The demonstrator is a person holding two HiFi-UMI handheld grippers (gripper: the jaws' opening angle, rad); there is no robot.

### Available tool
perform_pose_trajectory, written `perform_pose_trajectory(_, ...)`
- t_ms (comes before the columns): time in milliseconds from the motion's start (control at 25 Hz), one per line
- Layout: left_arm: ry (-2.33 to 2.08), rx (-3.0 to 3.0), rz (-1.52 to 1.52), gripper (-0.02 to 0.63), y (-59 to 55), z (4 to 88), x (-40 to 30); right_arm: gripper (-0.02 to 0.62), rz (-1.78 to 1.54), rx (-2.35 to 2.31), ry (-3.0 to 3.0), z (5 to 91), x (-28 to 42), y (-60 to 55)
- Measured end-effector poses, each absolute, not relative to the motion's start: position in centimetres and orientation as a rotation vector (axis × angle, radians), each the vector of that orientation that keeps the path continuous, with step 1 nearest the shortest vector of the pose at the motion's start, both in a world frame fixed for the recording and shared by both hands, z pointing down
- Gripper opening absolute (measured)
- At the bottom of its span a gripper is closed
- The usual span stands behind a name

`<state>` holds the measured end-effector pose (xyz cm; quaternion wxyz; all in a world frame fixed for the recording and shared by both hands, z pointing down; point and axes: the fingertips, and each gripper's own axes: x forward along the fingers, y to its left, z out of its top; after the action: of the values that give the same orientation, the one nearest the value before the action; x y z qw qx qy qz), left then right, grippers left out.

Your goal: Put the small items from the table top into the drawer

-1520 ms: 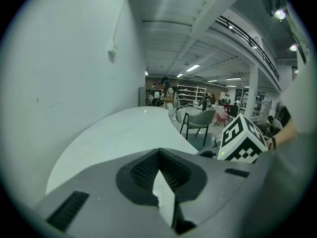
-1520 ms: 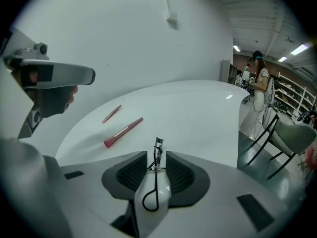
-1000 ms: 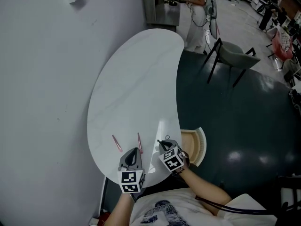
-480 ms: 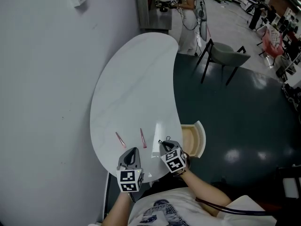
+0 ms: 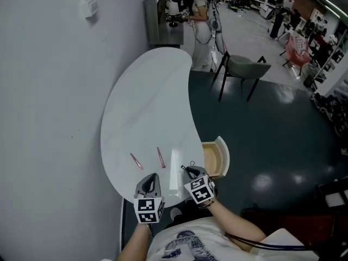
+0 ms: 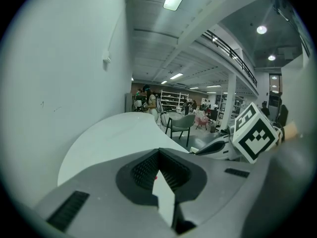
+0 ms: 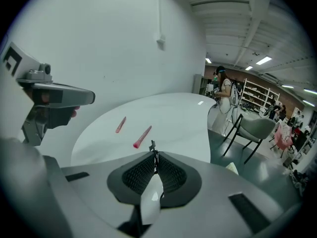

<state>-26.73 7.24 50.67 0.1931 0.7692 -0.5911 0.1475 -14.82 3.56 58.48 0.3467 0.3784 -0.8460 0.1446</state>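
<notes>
Two pink sticks (image 5: 135, 160) (image 5: 161, 157) lie on the white kidney-shaped table (image 5: 147, 107), near its front end. They show again in the right gripper view, as one pink stick (image 7: 142, 136) ahead of the jaws and another pink stick (image 7: 121, 124) further left. My right gripper (image 5: 188, 169) (image 7: 154, 153) hovers over the table's near right edge, shut on a small black clip (image 7: 152, 145) that pokes from the tips. My left gripper (image 5: 150, 176) (image 6: 158, 152) hangs just behind the sticks, shut and holding nothing. The open wooden drawer (image 5: 216, 159) juts from the table's right side, beside the right gripper.
A white wall (image 5: 49, 91) runs along the table's left side. On the dark floor beyond stand a grey chair (image 5: 242, 69) and a cabinet (image 5: 157, 15). A person (image 5: 198, 15) stands at the table's far end.
Both grippers have drawn back from the pink sticks toward the table's near edge and risen a little. The right gripper has kept the black clip in its jaws.
</notes>
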Motion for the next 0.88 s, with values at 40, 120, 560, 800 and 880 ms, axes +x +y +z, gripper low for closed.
perform_pose_trajectory(40,-1.652,2.169,0.412,0.015,7.5,50.5,-26.6,0.04,0.372,0.993,-2.19,58.3,-14.6,3.9)
perform_pose_trajectory(120,-1.638,2.197,0.41,0.015,8.1,50.1,-26.1,0.04,0.372,1.02,-2.18,57.9,-14.0,4.7)
perform_pose_trajectory(560,-1.541,2.286,0.41,0.016,8.3,50.3,-22.4,0.04,0.39,1.149,-2.132,57.2,-9.1,6.3)
perform_pose_trajectory(800,-1.477,2.32,0.47,0.015,7.6,51.6,-18.8,0.04,0.45,1.199,-2.097,57.9,-5.3,6.2)
perform_pose_trajectory(880,-1.462,2.329,0.488,0.015,7.4,52.1,-17.5,0.04,0.463,1.205,-2.094,58.3,-4.1,6.0)
